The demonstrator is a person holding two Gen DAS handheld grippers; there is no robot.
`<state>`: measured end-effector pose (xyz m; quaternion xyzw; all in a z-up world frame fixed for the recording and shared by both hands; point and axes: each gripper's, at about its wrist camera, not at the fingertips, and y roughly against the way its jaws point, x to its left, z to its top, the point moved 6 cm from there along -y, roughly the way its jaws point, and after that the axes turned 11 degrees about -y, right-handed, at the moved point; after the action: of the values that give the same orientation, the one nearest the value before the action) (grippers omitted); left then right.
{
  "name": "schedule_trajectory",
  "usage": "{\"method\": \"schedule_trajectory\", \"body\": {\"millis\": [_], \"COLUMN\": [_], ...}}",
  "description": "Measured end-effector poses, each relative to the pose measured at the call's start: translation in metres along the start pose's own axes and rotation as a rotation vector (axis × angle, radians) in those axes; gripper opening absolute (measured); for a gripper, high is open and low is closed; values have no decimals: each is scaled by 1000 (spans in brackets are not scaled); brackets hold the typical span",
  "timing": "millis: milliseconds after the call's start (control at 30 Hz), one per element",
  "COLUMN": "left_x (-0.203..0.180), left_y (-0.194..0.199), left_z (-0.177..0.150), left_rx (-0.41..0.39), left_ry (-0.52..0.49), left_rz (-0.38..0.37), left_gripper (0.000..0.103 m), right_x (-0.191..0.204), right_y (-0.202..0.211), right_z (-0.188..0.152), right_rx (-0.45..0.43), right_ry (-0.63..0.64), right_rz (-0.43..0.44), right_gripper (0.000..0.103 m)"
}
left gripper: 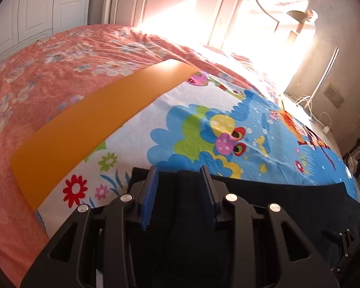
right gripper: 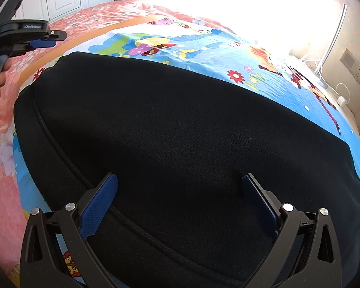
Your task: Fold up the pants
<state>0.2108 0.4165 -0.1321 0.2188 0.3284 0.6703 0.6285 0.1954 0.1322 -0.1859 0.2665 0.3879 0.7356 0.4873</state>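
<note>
Black knit pants (right gripper: 180,132) with a ribbed seam lie flat on a bright cartoon-print sheet (left gripper: 204,124) with an orange border band (left gripper: 88,129), spread over a coral floral bedspread (left gripper: 48,67) — sunlight flooding in at 12 o'clock past a white panelled headboard (left gripper: 180,2). The right tongs (right gripper: 180,187) stand wide open, blue textured pads over the cloth at 6 o'clock. The left tongs (left gripper: 178,177) are narrowly parted at the pants' edge, gripping nothing — seen at 10 o'clock in the right wrist view.

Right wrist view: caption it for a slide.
Open right hand-held gripper over black pants on a cartoon-print sheet.
</note>
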Motion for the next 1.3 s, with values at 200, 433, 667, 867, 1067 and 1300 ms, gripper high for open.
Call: {"method": "schedule_trajectory", "body": {"millis": [200, 433, 667, 867, 1067, 1300], "left_x": [-45, 12, 55, 76, 61, 12], "left_y": [4, 21, 58, 57, 63, 75], "left_z": [-75, -92, -101, -123, -123, -102], "left_rx": [26, -60, -153, -148, -163, -213], "left_ry": [-68, 146, 373, 467, 418, 254], "left_rz": [-194, -128, -41, -69, -91, -118], "left_gripper": [43, 2, 46, 42, 35, 37], "right_x": [-2, -2, -2, 17, 68, 77], "right_y": [-1, -2, -2, 9, -1, -91], "right_z": [1, 1, 0, 29, 107, 121], "right_rx": [-7, -4, -4, 13, -89, 23], "right_ry": [3, 4, 3, 44, 126, 137], "right_rz": [-11, -2, -4, 7, -51, -164], "right_gripper": [98, 98, 98, 97, 97, 97]}}
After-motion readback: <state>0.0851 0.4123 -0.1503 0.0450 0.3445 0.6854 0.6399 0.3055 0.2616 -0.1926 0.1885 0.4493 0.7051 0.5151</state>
